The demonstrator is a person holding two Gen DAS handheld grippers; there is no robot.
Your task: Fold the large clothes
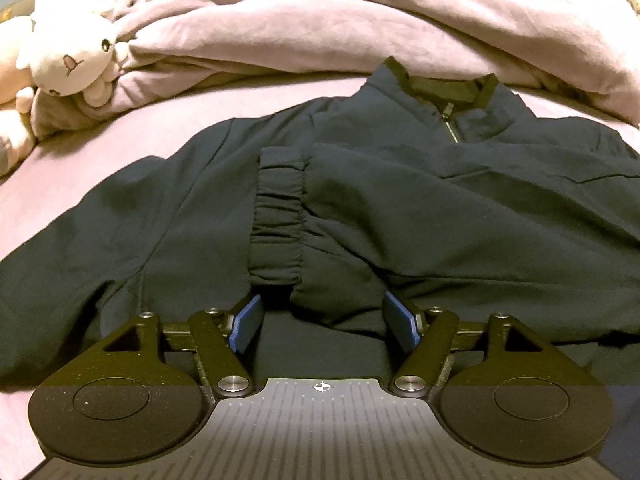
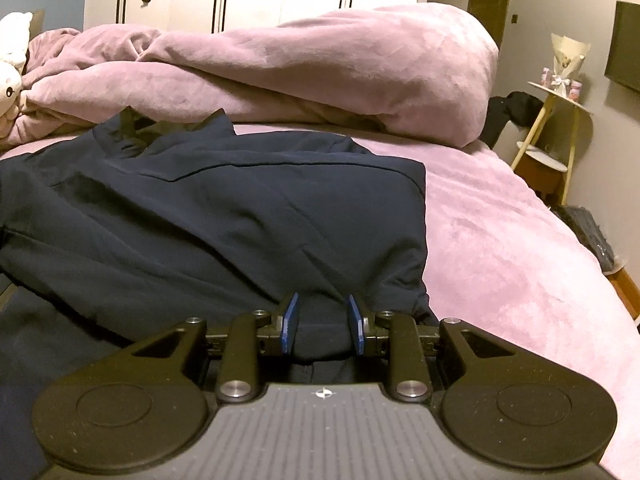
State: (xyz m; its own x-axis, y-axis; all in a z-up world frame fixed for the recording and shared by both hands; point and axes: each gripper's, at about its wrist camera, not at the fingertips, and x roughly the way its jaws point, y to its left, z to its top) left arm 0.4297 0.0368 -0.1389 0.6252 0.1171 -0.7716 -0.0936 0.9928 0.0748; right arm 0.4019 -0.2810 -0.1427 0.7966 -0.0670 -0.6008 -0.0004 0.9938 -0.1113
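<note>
Navy jacket [image 1: 400, 208], smooth woven shell, gathered elastic cuff [image 1: 278, 208], lies on plush pink sheet [image 2: 500, 240]. Left gripper [image 1: 326, 322] released, pads clear. Right gripper [image 2: 323, 322] pinches hem fold.

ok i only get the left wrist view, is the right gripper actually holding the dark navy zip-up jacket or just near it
Observer: The right gripper has its blue pads closed on a bunched fold of the dark navy zip-up jacket, at the jacket's near edge.
Operator: near the side edge or mid hem
Observer: Near the side edge. That edge runs straight away from the gripper, with bare pink plush bedsheet beside it.
Operator: anything else on that side
Observer: Only off the bed: a pale round side table holding a cream paper-wrapped bouquet, standing past the far corner.
</note>
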